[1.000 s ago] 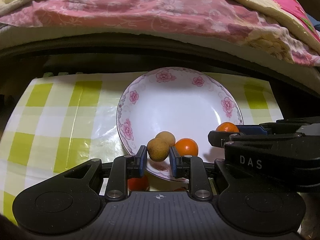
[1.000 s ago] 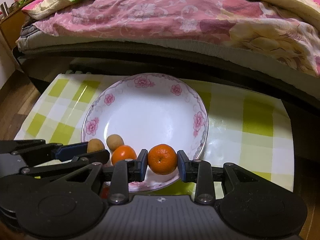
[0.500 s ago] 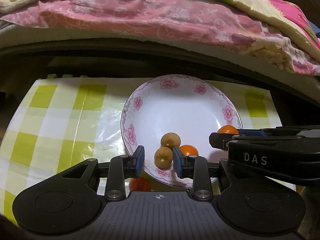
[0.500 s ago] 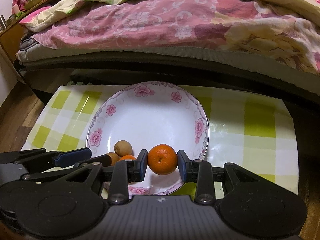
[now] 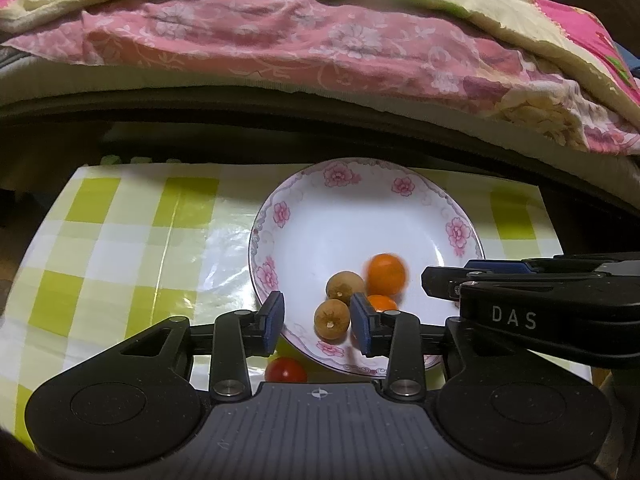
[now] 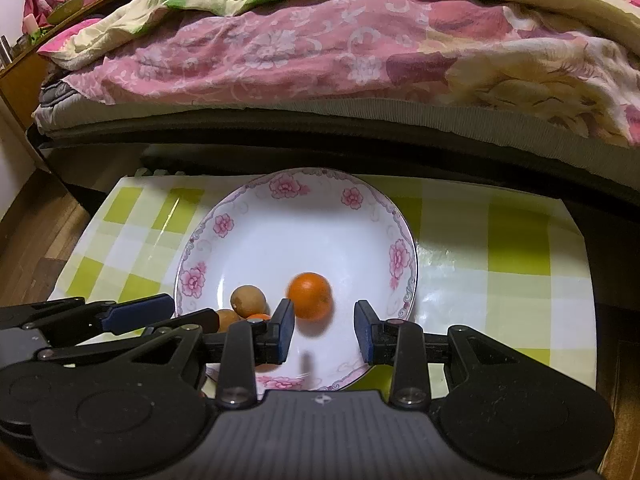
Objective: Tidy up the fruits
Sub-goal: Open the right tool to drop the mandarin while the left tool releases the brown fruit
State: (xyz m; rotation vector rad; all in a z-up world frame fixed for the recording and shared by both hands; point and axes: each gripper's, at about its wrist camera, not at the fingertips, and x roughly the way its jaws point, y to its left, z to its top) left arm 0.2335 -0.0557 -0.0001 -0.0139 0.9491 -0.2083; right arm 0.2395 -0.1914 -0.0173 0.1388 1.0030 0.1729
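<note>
My left hand-held gripper [image 5: 318,320] hangs over the near rim of the flowered plate [image 5: 408,220], which sits toward the far edge of the counter [image 5: 120,240] with its yellow-checked cover. Its jaws are opening and grip nothing. A brown longan [image 5: 331,319] lies on the plate between the pads, close to the right one (I cannot tell if it touches). A second longan [image 5: 345,287] sits just behind it, and a small orange [image 5: 382,303] peeks past the right pad.

To finish this release well, I judge I should widen the jaws fully, then lift straight away without brushing the round fruit, which would roll easily.

My right hand-held gripper [image 6: 324,330] is over the plate's near right rim, jaws apart and empty. A larger orange [image 6: 310,295], blurred as if moving, lies on the plate just beyond the pads, nearer the left one.

The left view alone shows a red cherry tomato [image 5: 285,370] on the counter off the plate's near edge, not yet gathered. The right view alone shows the bare right side of the counter, the wooden floor [image 6: 36,232] at left, and more of the bed [image 6: 320,60] beyond the far edge.
</note>
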